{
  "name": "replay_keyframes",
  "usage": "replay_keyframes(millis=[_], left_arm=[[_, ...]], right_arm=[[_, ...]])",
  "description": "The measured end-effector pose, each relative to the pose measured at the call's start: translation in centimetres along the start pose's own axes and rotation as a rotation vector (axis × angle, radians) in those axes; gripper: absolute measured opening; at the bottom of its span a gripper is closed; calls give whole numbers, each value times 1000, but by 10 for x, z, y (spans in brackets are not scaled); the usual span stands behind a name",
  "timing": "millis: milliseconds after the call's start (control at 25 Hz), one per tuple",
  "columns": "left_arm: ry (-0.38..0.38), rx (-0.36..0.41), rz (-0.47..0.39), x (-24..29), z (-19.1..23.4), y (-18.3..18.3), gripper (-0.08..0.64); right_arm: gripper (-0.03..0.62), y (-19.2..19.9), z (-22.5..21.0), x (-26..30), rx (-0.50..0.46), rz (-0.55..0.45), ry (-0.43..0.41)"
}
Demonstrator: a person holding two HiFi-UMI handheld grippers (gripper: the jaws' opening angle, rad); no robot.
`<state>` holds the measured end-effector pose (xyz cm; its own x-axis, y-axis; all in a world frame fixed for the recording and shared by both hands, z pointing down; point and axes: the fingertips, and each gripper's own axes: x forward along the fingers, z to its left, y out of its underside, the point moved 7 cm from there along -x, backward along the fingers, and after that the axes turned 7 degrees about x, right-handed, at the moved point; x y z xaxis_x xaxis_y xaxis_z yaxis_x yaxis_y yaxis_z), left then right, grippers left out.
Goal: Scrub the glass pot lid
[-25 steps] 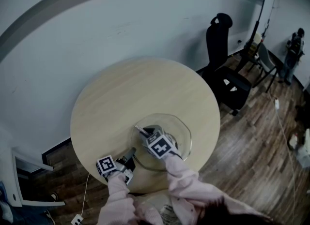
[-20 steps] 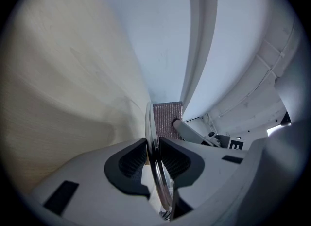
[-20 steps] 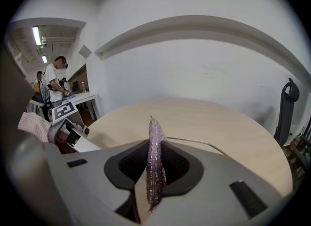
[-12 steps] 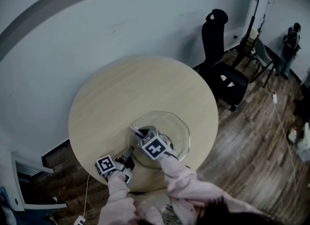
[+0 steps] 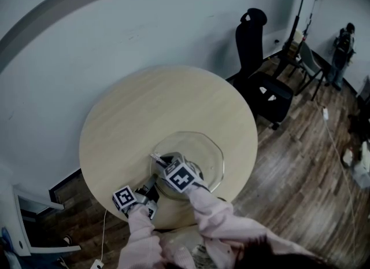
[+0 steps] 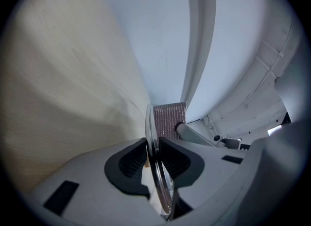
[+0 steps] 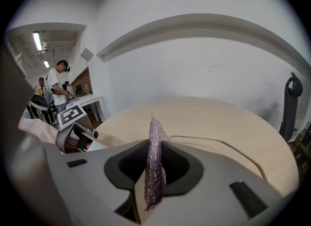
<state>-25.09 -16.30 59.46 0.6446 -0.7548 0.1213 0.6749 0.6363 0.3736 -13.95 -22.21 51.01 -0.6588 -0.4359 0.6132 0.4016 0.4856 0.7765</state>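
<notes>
Left claw point(image 6: 151, 159) first: its two dark pads are clamped on the rim of the glass pot lid point(image 6: 162, 191). The left gripper view shows that rim edge-on as a thin bright line running straight between them. Just past those pads, a pinkish, glittery scrub pad point(image 6: 170, 120) stands right against the face of the lid. Whether it presses on the glass cannot be told.

Over to the right claw point(image 7: 154, 164): it is closed tight on that same scrub pad. The pad is pinched flat and upright between the jaws, with its pointed top sticking up above them. Beyond it, the lid's metal rim curves away across the wood. At the left of the right gripper view sits the left gripper's marker cube point(image 7: 73, 115).

From the head view, the lid lies on the round pale-wood bench point(image 5: 144, 106), close to its near edge and right in front of the person. The right claw is over the lid's near part, and the left claw comes in at the rim from the left. Pink sleeves point(image 5: 217, 213) lead back from both grippers.

Further out, a black office chair point(image 5: 257, 83) stands beside the bench on a wood-plank floor point(image 5: 300, 175). A white wall point(image 5: 144, 25) lies behind the bench. A person point(image 5: 342, 45) stands far off at the upper right.
</notes>
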Motion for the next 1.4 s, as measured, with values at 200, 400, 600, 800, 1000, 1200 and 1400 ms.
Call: replay_keyframes(millis=[200,400,600,800,1000,1200,1400], left_arm=[[-14,-13,-2,-1,2,1,75],[-19,-3,-8,-1,-1,1,75],[-22,19,-6,-1,-1,3,77],[-49,-7,-11,-2,1,5,77],[-37,12,-36,0,-3,1,77],[-56,1,-59,0,-3,3,77],[-76,-13,-77,-2,-1,5,74]], right_arm=[[86,1,-12,-5,43,-31,-13],[86,2,-27,-12,163,-110,-79],[86,0,-43,-23,169,-142,-74],[86,-1,-71,-33,149,-134,-8],[86,2,-99,-47,180,-148,35],[86,6,-120,-55,193,-142,77],[86,11,-136,-61,153,-102,142]])
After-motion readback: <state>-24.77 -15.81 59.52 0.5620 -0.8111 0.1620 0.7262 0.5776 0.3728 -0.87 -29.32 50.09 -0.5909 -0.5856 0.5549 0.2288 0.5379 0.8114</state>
